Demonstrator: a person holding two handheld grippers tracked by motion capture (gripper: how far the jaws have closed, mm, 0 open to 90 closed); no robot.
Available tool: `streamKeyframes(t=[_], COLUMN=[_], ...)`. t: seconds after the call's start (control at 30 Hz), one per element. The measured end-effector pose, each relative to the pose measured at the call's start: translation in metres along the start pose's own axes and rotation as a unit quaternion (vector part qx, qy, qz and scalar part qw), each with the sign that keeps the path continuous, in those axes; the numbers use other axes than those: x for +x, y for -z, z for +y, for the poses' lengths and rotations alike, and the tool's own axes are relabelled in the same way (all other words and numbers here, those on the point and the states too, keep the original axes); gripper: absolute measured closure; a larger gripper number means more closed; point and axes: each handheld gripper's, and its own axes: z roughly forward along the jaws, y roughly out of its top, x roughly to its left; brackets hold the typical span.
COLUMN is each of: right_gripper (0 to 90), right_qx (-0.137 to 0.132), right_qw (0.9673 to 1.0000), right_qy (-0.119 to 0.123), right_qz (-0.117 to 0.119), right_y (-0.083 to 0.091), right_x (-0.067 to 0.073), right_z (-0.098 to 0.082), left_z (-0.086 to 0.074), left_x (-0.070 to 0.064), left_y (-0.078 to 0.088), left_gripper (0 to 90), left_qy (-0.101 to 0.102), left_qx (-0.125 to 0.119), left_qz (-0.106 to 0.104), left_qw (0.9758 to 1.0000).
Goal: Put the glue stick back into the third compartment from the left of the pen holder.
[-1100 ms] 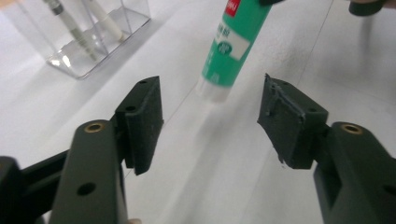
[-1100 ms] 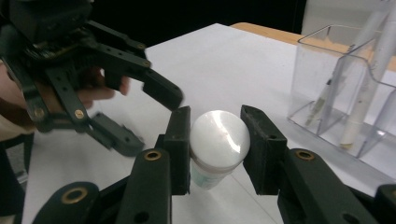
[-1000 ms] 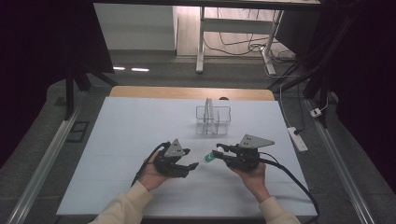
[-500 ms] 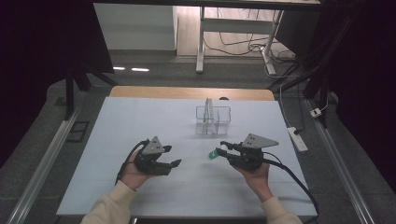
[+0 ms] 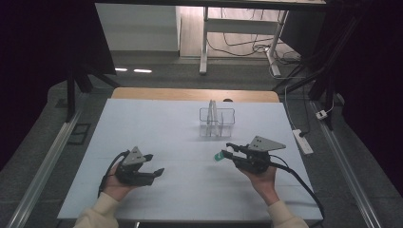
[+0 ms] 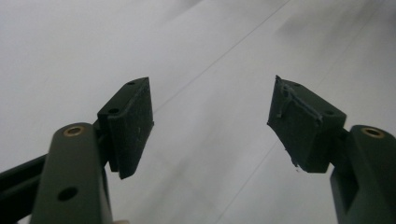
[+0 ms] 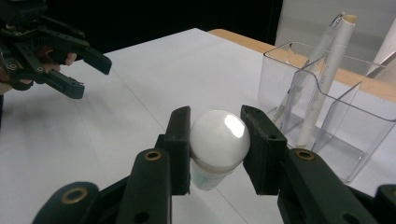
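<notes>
My right gripper [image 5: 225,150] is at the right front of the white table [image 5: 157,123], shut on a small bottle [image 7: 218,137] with a round white cap. In the high view the bottle [image 5: 217,156] looks green at the jaw tips. The right gripper [image 7: 217,126] presses its pads on both sides of the cap. My left gripper [image 5: 156,163] is held at the left front, well apart from the right one. Its jaws have just been opening and stand wide with nothing between them, as in the left gripper view [image 6: 210,121]. The left gripper [image 7: 91,78] also appears far off in the right gripper view.
A clear plastic organiser [image 5: 216,121] with several compartments stands at the table's middle back; white pens [image 7: 322,79] lean in it. A white power strip [image 5: 302,141] lies off the table's right edge. Metal rails run along both sides.
The left hand has moved left and toward the near edge, away from the right gripper, and its jaws stand wider. The right gripper with the bottle has stayed put.
</notes>
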Motion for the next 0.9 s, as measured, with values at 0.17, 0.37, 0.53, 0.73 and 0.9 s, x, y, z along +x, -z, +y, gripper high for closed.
streamKeyframes(t=[0.17, 0.37, 0.53, 0.73, 0.9], right_gripper=[65.0, 65.0, 65.0, 65.0, 65.0], right_qx=[-0.006, -0.009, -0.006, -0.009, -0.009], right_qw=[1.0000, 0.9999, 0.9999, 0.9999, 0.9998], right_qy=[0.001, 0.003, 0.005, 0.004, 0.001], right_qz=[-0.004, -0.007, -0.010, -0.014, -0.019], right_y=[0.004, 0.007, 0.007, 0.010, 0.011], right_x=[-0.001, -0.002, -0.004, -0.008, -0.014], right_z=[0.003, 0.005, 0.006, 0.009, 0.012], left_z=[-0.013, -0.015, -0.013, -0.013, -0.014], left_x=[0.008, 0.015, 0.017, 0.018, 0.017], left_y=[0.013, 0.015, 0.011, 0.013, 0.017], left_gripper=[30.2, 30.1, 29.8, 29.9, 30.1], left_qy=[0.020, 0.023, 0.026, 0.026, 0.023], left_qx=[-0.005, -0.006, -0.003, -0.004, -0.010], left_qz=[0.013, 0.019, 0.022, 0.024, 0.028], left_qw=[0.9997, 0.9995, 0.9994, 0.9994, 0.9993])
